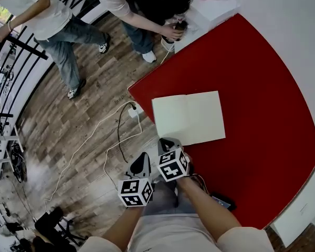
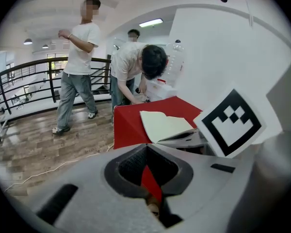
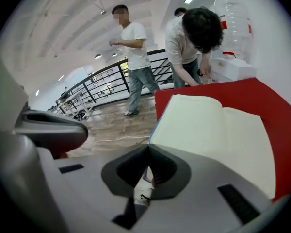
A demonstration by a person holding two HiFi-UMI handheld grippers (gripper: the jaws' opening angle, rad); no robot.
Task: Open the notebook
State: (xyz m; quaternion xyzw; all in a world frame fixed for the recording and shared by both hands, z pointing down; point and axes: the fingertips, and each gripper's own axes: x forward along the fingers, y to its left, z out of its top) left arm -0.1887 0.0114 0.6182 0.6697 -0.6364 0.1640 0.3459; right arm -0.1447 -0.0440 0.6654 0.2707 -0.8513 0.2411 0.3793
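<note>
Though near the notebook (image 1: pixel 189 117), left claw (image 1: pixel 141 161), right claw (image 1: pixel 167 143) closed, empty.

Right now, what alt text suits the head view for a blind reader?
An open notebook with blank cream pages lies on a red table. Nearer the wearer, the left gripper and right gripper are shut and empty; two people stand on the wooden floor beyond.

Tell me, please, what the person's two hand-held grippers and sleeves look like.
The left hand-held gripper and the right hand-held gripper each have a pale grey moulded body with dark, textured pads inside the jaws. Each carries a white cube printed with black square markers on its faces. The person wears a light-coloured top with short sleeves.
</note>
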